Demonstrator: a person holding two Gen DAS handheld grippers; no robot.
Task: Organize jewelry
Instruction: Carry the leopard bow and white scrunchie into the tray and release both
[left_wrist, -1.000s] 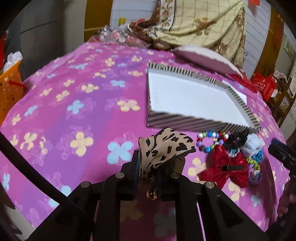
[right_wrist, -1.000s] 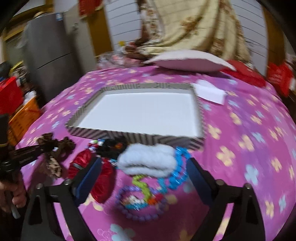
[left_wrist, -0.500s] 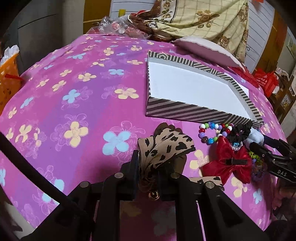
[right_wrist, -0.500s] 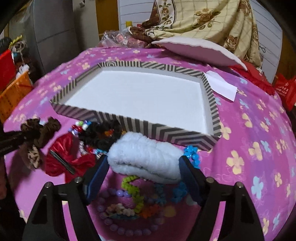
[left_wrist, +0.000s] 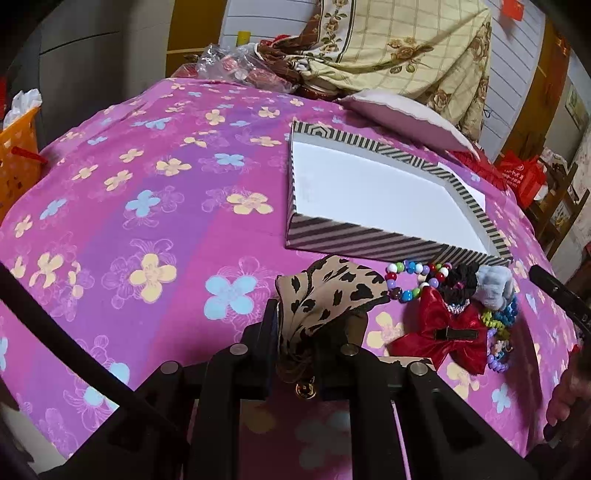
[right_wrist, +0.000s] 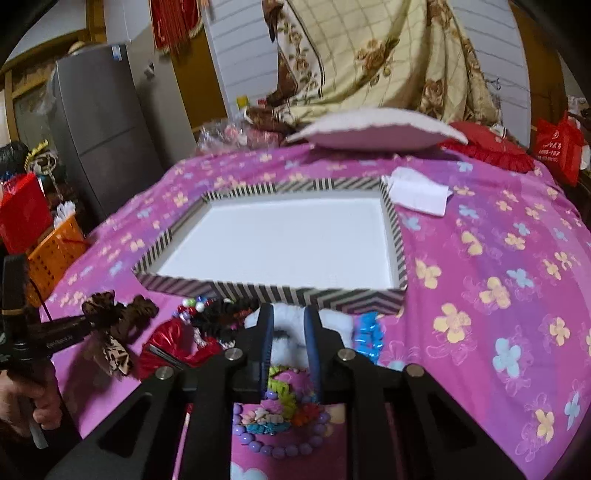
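Left hand-held gripper (left_wrist: 309, 334), at the lower centre of the left wrist view, is closed on the leopard-print bow (left_wrist: 325, 293), which stands up between the fingers. Right hand-held gripper (right_wrist: 289, 334), at the lower centre of the right wrist view, has its fingers drawn close on either side of the white fluffy scrunchie (right_wrist: 284, 323), pinching its middle.

Remaining jewelry lies in a cluster just in front of the striped box (left_wrist: 354, 245):
- multicoloured bead bracelet (left_wrist: 410, 282), near the box wall
- black scrunchie (left_wrist: 461, 286), beside the bracelet
- red bow (left_wrist: 448, 332), in front of the black scrunchie
- purple bead bracelet (right_wrist: 280, 448), at the bottom centre of the right wrist view
- blue bracelet (right_wrist: 367, 339), right of the white fluffy scrunchie

The box is shallow, open-topped and white inside; nothing lies in it.

Surface: a pink and purple cloth (left_wrist: 147, 206) with yellow and blue flowers covers the whole support. A folded white paper (right_wrist: 417, 192) lies at the far right corner of the box, and a pale cushion (right_wrist: 376, 131) at the far edge.

Room: a cream floral blanket (right_wrist: 388, 55) hangs at the upper centre, a grey refrigerator (right_wrist: 99, 129) stands at the upper left, and an orange basket (left_wrist: 16, 155) sits at the left edge
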